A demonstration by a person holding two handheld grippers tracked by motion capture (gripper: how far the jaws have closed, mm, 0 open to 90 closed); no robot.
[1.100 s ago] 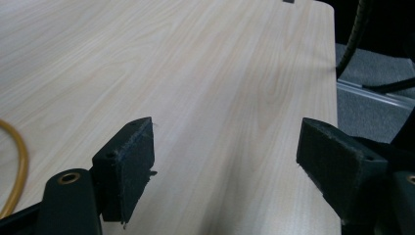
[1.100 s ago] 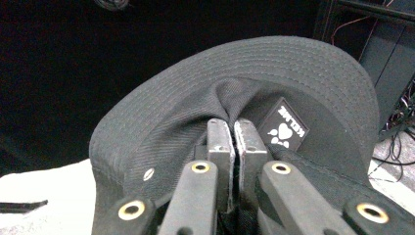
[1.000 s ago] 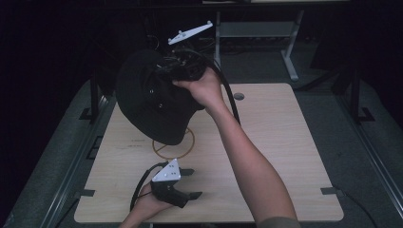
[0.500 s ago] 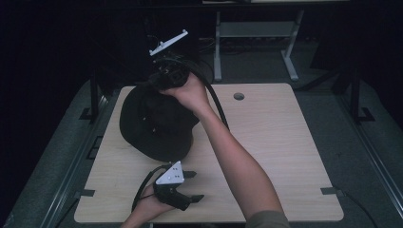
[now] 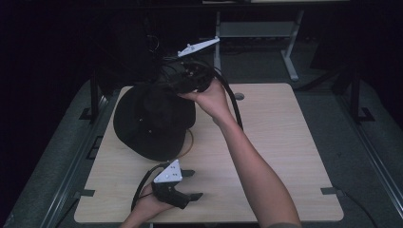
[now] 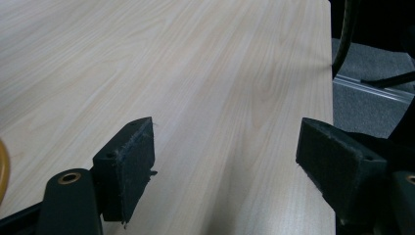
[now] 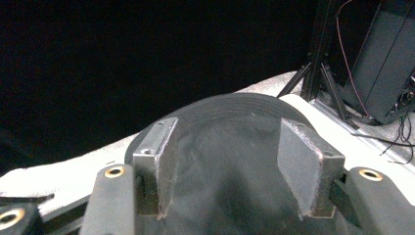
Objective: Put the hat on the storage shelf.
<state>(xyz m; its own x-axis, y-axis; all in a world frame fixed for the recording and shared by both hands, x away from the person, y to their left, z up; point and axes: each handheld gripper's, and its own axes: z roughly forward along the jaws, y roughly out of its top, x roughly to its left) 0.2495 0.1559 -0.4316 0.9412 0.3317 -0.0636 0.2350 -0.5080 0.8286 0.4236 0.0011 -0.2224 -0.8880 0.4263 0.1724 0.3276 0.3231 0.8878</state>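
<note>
Hat: black hat point(image 5: 153, 121) lies on the left half of the bench point(image 5: 285, 142), its round brim spread flat on the wood, crown up.
Hat, close up: in the right gripper view the dark cloth of the hat point(image 7: 230, 147) swells up between the two black fingers point(image 7: 157, 161), with the stitched brim curving behind them.
Right gripper: right gripper point(image 5: 183, 78) hangs over the far edge of the hat, grey plate on top, the person's right hand point(image 5: 211, 99) wrapped round its body.
Right fingers: they have just been opening and stand apart now, the cloth in the gap; the pads do not look pressed onto it.
Left gripper: left gripper point(image 5: 187, 187) sits low at the near edge of the bench, well apart from the hat, held in the left hand point(image 5: 147, 209).
Left fingers: wide open, bare wood point(image 6: 220, 98) between them in the left gripper view.
Ring: thin orange ring point(image 5: 190, 142) peeks out from under the near right side of the brim; a sliver of it point(image 6: 3, 166) shows at the edge of the left gripper view.
Cable: black cable point(image 5: 233, 104) loops from the right gripper along the forearm.
</note>
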